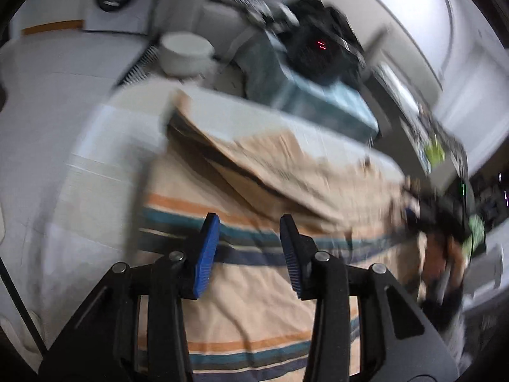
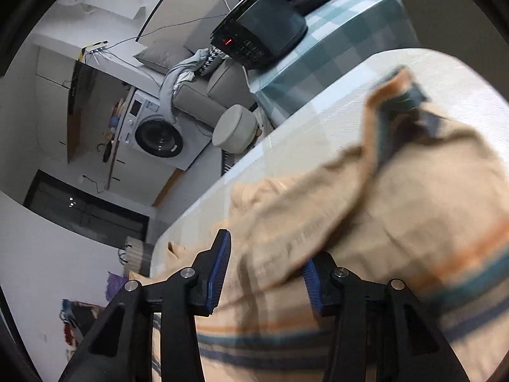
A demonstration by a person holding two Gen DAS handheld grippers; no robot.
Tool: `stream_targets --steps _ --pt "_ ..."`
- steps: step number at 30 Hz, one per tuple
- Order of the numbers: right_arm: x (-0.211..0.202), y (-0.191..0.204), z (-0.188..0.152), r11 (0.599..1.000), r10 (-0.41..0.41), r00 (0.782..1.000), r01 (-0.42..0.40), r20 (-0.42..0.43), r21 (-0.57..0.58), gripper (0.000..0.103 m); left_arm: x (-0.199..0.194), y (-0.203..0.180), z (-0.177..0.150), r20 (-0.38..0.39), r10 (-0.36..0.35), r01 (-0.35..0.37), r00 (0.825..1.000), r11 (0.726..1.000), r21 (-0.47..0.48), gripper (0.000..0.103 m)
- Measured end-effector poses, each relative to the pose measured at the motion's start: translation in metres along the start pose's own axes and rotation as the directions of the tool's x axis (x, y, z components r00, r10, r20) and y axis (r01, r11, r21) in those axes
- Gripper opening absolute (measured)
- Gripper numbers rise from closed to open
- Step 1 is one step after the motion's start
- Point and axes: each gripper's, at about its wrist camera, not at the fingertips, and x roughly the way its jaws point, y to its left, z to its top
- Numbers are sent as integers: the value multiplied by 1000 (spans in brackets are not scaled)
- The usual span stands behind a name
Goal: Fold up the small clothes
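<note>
On the pale counter [image 1: 95, 146] lies the garment [image 1: 254, 302]: peach fabric with orange, teal and navy stripes, spread over most of the surface, one part doubled over on itself so a diagonal fold edge runs across it. It's bunched and lifted toward the right wrist view's far corner [image 2: 397, 95].

Behind the counter: a second surface under a teal check cloth [image 2: 334, 51] carrying a black appliance [image 2: 261, 31] with a red display. Further back, a grey sofa [image 2: 191, 98], a washing machine [image 2: 156, 130] and a round pale stool [image 2: 233, 129].

Left tool [image 1: 249, 238]: jaws partly apart, blue pads over the striped band, nothing clamped; fabric sits below the gap. Pad contact with the cloth unclear, frame is motion-blurred.

Right tool [image 2: 265, 264]: jaws partly apart, a fold of the garment lies between them and drapes over the right finger, hiding most of that pad. Pads don't look pressed onto it. In the left wrist view it's a blurred shape at the garment's right edge [image 1: 442, 213].
</note>
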Motion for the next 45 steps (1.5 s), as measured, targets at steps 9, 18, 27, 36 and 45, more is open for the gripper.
stream_targets --steps 9,18,27,36,45 --pt "-11 -1 25 999 -3 989 -2 145 34 46 73 -26 40 5 -23 23 1000 1000 -15 36" --pt "-17 19 -10 987 -92 993 100 69 -126 46 65 2 63 149 34 -12 988 988 -151 36" --pt "63 97 -65 917 -7 981 -71 -195 -392 46 56 -52 23 53 30 -35 998 994 101 52" --pt "61 82 -36 952 -107 994 103 1 -288 43 63 -28 13 24 74 -76 997 993 91 52" --pt "-32 75 -36 918 -185 972 223 144 -327 54 29 2 20 107 172 -175 979 984 15 52"
